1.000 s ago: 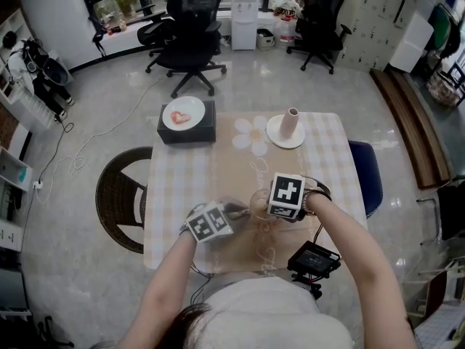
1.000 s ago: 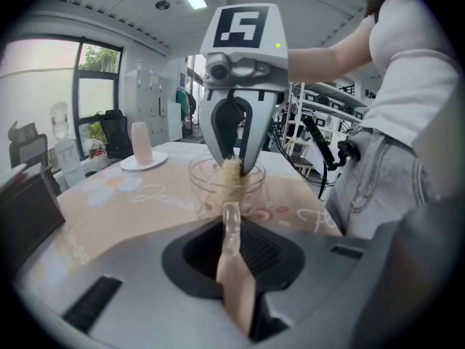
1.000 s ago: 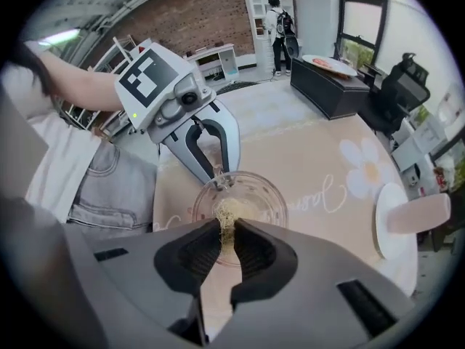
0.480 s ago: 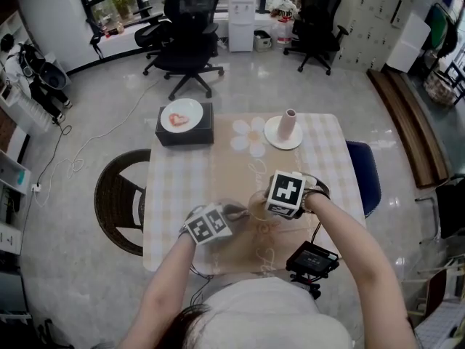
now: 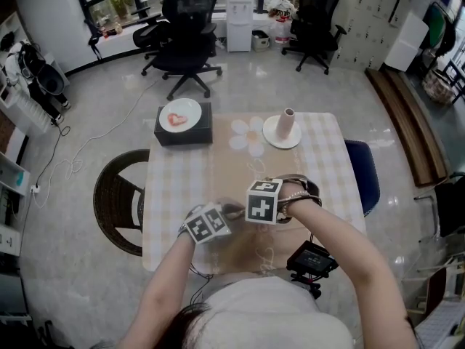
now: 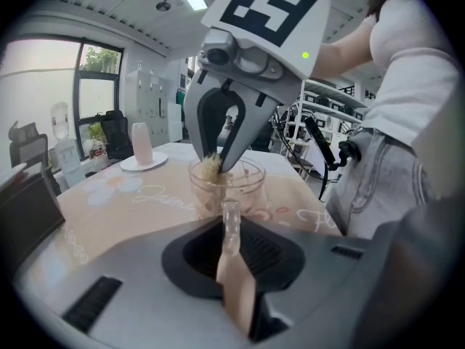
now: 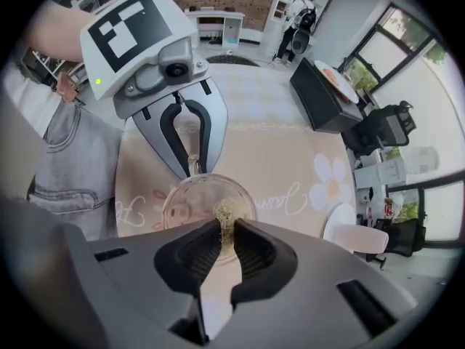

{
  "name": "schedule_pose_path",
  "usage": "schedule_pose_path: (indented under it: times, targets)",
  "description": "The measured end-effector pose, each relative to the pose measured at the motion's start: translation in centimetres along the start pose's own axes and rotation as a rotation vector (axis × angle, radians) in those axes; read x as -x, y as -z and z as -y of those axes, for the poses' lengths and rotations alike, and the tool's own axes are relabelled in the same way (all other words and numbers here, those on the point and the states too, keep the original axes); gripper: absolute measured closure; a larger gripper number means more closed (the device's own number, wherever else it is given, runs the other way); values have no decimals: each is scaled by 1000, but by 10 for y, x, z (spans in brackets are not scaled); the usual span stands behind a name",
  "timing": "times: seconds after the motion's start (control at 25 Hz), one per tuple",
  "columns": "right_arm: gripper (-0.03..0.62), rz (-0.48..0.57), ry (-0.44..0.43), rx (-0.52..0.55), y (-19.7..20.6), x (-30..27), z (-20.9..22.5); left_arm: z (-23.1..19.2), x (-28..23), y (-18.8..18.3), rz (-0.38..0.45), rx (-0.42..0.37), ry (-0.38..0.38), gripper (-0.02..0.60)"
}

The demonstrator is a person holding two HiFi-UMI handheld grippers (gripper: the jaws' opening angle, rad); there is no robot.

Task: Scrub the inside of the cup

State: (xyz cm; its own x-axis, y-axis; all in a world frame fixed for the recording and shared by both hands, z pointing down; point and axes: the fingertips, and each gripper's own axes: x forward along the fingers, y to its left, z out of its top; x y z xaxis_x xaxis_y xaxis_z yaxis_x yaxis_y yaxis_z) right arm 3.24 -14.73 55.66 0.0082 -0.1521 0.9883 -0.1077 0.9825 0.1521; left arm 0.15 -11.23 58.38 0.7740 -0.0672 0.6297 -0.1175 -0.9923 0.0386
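Tabletop seen from the head view: we look steeply down on a table [image 5: 174,173] with a checked cloth. Near its front edge the left gripper [image 5: 229,211] reaches in from the left. The right gripper [image 5: 263,203] points straight down just beside it, and its marker cube covers whatever lies beneath. In the left gripper view, our jaws are nearly together, pinching the clear handle [image 6: 230,220] of a glass cup [image 6: 243,184]. The cup appears to stand upright on the table just ahead. The right gripper comes down from above with its tips inside the rim, and a straw-coloured scrubber [image 6: 211,167] shows between them against the left wall. In the right gripper view, we look down into the cup's mouth. These jaws are closed on the scrubber, whose tuft pokes out into the cup, and the left gripper grips the handle opposite. We judge the scrubbing to be under way. To do it well, we would hold the handle firm and the cup's base flat on the cloth. We would also hold the right gripper upright so its jaws clear the rim. The tuft should go round the whole wall and then across the bottom with light, even pressure. Pushing sideways too hard could tip the cup or twist the handle out of the pinch.
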Motion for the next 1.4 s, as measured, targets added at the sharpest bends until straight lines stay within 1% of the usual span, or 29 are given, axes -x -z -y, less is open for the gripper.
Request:
schedule_pose_path:
  times: [0.12,0.2,0.28,0.4,0.52,0.64,0.76,1.0,1.12,1.24,1.4]
  targets:
    - [539,-110,-80,-25,3,-6,-2,-1,0,1,3,0,2,531]
    - [539,-176,-159,-79,8,-7,-5,0,0,0,6,1,3,531]
    - [539,-215,-240,-150,13,-6,-8,0,0,-1,7,0,4,531]
    - [539,-198,-349,-222,12,-3,-13,-1,0,0,7,-1,4,531]
    - [539,-166,-453,-273,12,-4,-21,-3,-3,2,10,-1,3,531]
    - [539,-105,-528,-319,9,-2,-31,-2,-2,2,11,-3,3,531]
    - [539,-15,-564,-372,6,3,-35,0,0,1,9,-7,3,531]
    - [539,226,-585,-499,5,13,-30,0,0,0,6,-7,-1,531]
    - [539,331,-604,-587,6,16,-27,-2,0,1,4,-9,-7,531]
    - [539,413,-631,-666,8,18,-25,-2,-1,3,0,-8,-11,531]
    - [539,509,-627,-712,10,31,-19,-2,-1,1,-2,-5,-18,531]
